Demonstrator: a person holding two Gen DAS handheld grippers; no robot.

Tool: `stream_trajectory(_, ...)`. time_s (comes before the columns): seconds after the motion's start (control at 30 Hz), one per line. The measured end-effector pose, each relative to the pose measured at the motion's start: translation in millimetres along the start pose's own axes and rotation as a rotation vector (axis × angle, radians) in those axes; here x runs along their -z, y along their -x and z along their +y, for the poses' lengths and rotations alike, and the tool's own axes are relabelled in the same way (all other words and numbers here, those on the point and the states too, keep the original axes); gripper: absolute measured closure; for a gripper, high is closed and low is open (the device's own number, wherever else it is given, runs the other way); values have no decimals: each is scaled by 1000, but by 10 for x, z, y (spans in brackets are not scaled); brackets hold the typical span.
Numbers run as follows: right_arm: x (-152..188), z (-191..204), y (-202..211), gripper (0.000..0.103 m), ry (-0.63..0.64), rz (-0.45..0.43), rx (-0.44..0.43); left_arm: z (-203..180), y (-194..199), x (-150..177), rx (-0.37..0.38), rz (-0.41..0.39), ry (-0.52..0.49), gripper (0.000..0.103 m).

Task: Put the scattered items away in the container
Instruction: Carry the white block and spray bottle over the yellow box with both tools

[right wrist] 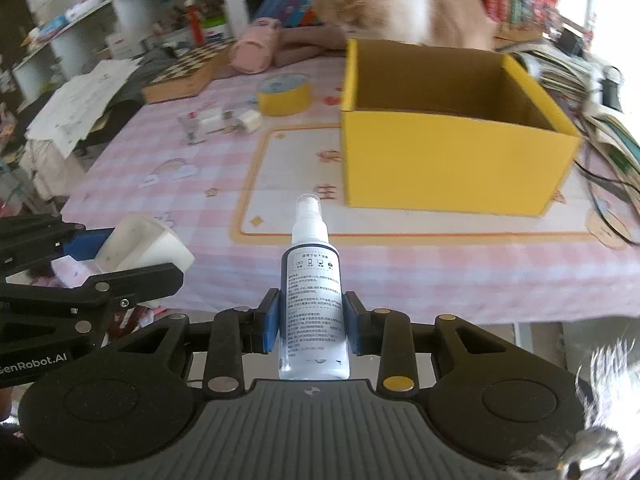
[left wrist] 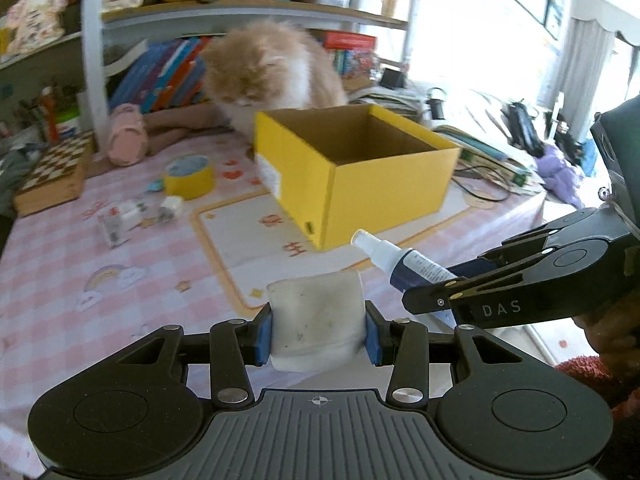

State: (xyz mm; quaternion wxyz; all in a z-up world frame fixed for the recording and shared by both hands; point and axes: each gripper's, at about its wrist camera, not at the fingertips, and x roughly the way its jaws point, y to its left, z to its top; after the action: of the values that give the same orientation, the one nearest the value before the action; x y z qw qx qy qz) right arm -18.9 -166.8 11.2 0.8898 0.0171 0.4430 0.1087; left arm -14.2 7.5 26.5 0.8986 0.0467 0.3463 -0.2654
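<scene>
My left gripper point(left wrist: 318, 336) is shut on a white block-shaped case point(left wrist: 316, 316), held above the near edge of the table. My right gripper point(right wrist: 312, 322) is shut on a small spray bottle point(right wrist: 312, 300) with a white cap and dark label, nozzle pointing away. Each gripper appears in the other's view: the right gripper point(left wrist: 430, 294) with the bottle point(left wrist: 404, 266), the left one with the white case point(right wrist: 144, 246). An open yellow cardboard box point(left wrist: 384, 184) point(right wrist: 452, 160) stands ahead on the pink checked tablecloth. A yellow tape roll point(left wrist: 190, 176) point(right wrist: 284, 94) and small white plugs point(left wrist: 132, 214) point(right wrist: 224, 120) lie left of the box.
A fluffy orange-and-white cat point(left wrist: 272, 68) point(right wrist: 400, 0) stands right behind the box. A pink roll point(left wrist: 126, 136), a chessboard box point(left wrist: 56, 172), papers point(right wrist: 80, 100) and shelves of books line the back and left. Cables and magazines point(left wrist: 492, 156) lie right of the box.
</scene>
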Motion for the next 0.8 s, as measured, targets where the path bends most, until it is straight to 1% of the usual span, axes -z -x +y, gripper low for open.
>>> stream_trajectory(0.23, 92, -217, 140, 72, -77, -15, 65, -189, -115, -79, 75, 3, -64, 61)
stream_trajectory(0.43, 145, -335, 201, 72, -113, -23, 93, -275, -197, -139, 111, 4, -93, 61)
stream_trajectory(0.8, 205, -608, 316, 72, -185, -47, 145, -536, -393, -299, 184, 5, -178, 62)
